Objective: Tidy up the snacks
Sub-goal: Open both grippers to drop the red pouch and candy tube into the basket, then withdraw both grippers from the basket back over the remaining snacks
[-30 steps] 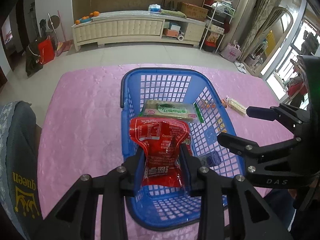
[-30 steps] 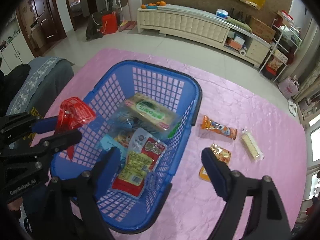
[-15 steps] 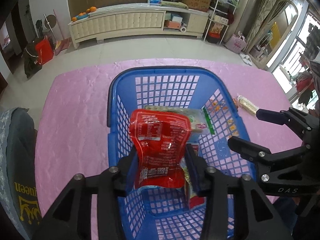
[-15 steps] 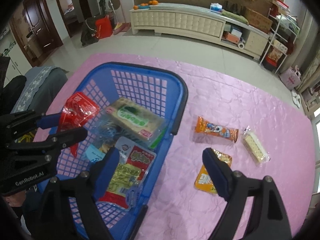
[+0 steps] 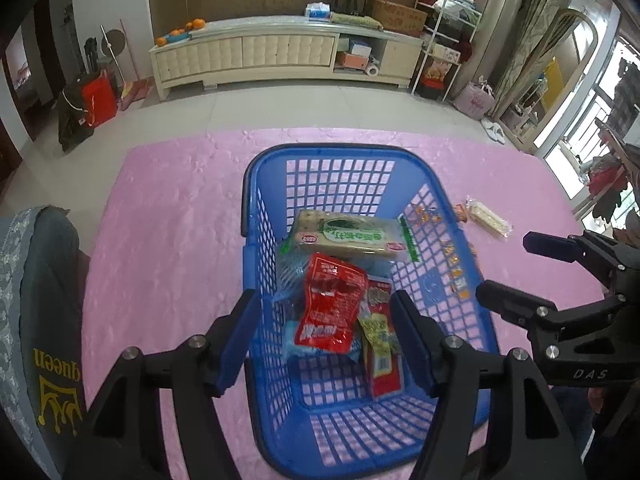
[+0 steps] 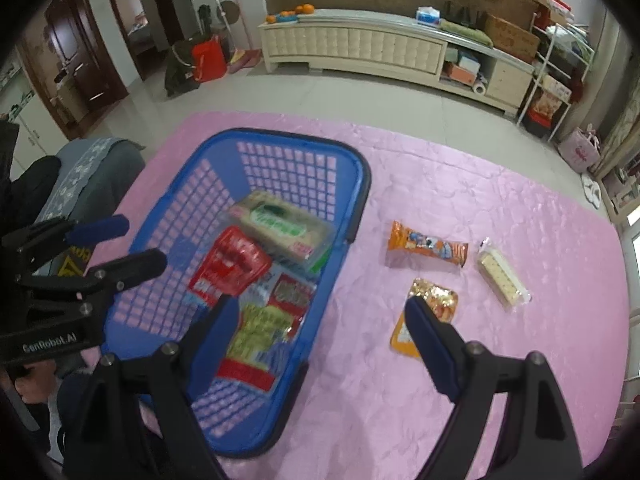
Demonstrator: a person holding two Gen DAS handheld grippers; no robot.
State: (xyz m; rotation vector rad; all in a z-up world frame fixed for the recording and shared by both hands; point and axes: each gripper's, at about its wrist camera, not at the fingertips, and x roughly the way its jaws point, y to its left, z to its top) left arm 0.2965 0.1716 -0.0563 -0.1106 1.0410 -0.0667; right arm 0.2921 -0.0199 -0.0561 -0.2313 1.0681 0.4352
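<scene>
A blue basket [image 5: 332, 160] [image 6: 360, 184] stands on the pink cloth and holds several snack packs. A red pouch [image 5: 332, 304] [image 6: 230, 266] lies loose on top of them, below a green-labelled cracker pack [image 5: 348, 236] [image 6: 280, 226]. My left gripper [image 5: 324, 340] [image 6: 120, 244] hangs over the basket, its jaws opening, with no pad touching the pouch. My right gripper [image 6: 324, 344] [image 5: 516, 268] is open over the basket's right rim. On the cloth to the right lie an orange bar [image 6: 426, 248], a gold pouch [image 6: 430, 314] and a cracker packet [image 6: 502, 276] [image 5: 486, 218].
A grey chair back [image 5: 36, 320] with a yellow crown print stands at the table's left edge. Beyond the pink cloth [image 6: 500, 380] are tiled floor and a long cream cabinet [image 5: 280, 56]. A person's dark sleeve [image 5: 624, 420] shows at the right.
My left gripper's jaws went from shut on the red pouch to spread apart, and the pouch dropped into the basket. The right gripper shifted rightward toward the loose snacks.
</scene>
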